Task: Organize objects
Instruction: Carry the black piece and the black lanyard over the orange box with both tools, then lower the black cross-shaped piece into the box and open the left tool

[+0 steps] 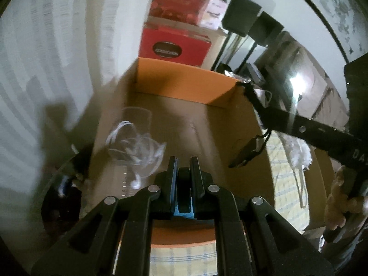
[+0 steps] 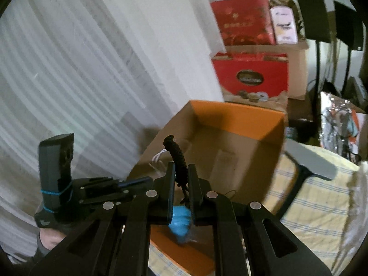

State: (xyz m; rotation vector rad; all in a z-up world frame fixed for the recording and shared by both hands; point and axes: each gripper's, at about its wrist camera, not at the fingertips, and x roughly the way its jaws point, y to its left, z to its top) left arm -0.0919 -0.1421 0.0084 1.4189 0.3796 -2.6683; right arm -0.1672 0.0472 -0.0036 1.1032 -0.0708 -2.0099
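An open cardboard box with orange walls (image 1: 184, 80) sits on a checked cloth. Inside it at the left lies a clear plastic cup (image 1: 135, 124) with a tangle of white cable (image 1: 135, 147). My left gripper (image 1: 184, 161) hovers over the box's near side, its jaws nearly closed with nothing between them. My right gripper (image 2: 181, 168) is shut on a black braided cord (image 2: 177, 156) that stands up between the fingers; a dark object (image 1: 246, 151) hangs from the cord over the box's right side. The box also shows in the right wrist view (image 2: 237, 112).
Red gift boxes (image 1: 174, 46) and a cardboard carton are stacked behind the box against a white wall. Black stands (image 2: 319, 46) rise at the right. A grey flat tool with a black handle (image 2: 310, 161) and a white fluffy item (image 1: 299, 151) lie on the checked cloth (image 2: 310, 207).
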